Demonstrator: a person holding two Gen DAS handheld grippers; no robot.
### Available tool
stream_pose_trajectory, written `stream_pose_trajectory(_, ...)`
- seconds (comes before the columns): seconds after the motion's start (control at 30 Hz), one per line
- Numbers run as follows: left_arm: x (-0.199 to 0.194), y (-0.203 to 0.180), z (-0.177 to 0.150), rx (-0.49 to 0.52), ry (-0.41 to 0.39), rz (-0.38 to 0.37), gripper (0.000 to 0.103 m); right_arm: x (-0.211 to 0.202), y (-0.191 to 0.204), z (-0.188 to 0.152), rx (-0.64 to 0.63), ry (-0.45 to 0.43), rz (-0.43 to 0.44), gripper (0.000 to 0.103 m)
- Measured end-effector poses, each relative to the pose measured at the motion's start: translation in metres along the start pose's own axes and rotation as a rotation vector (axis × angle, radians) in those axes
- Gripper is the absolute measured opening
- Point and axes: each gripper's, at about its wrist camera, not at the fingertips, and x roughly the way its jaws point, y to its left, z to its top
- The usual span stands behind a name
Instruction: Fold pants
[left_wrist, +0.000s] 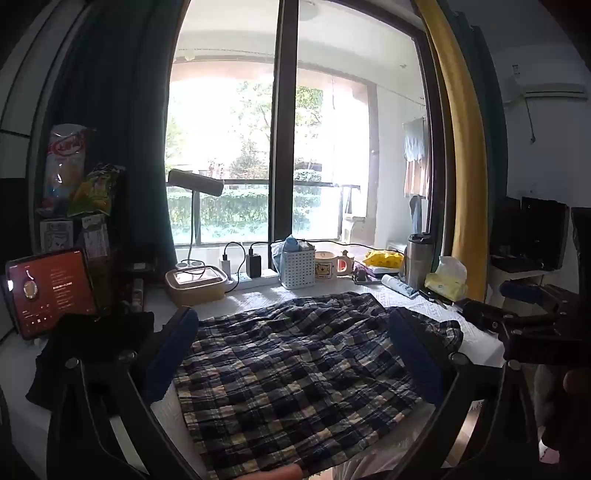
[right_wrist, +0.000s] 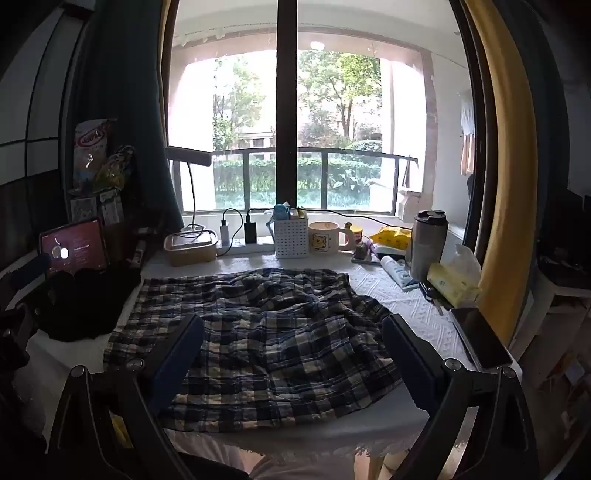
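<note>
Dark blue plaid pants lie rumpled and spread across the white textured tablecloth. In the left wrist view my left gripper hovers above the cloth with its blue-padded fingers wide apart and nothing between them. My right gripper likewise stands open over the near half of the pants, touching nothing. At the right edge of the left wrist view the right gripper's body shows.
Along the window stand a lunch box, a power strip, a white basket, a mug, a steel tumbler and a tissue pack. A tablet and black cloth sit left; a phone lies right.
</note>
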Motion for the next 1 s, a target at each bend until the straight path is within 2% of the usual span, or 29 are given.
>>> stream_pose_trajectory(0.23, -0.0008, 0.0053, -0.009, -0.017, 0.014, -0.008, 0.101, 0.0005, 0.0003, 0.001, -0.003, 0.015, -0.001, 0.098)
stream_pose_trajectory(0.5, 0.007, 0.0079, -0.0045, -0.008, 0.051, 0.003, 0.101, -0.0003, 0.0031, 0.0002, -0.01, 0.013, -0.006, 0.098)
stream_pose_trajectory(1.0, 0.0044, 0.0098, -0.0028, -0.015, 0.051, 0.026, 0.101, -0.0043, 0.0012, 0.0032, -0.013, 0.004, -0.005, 0.098)
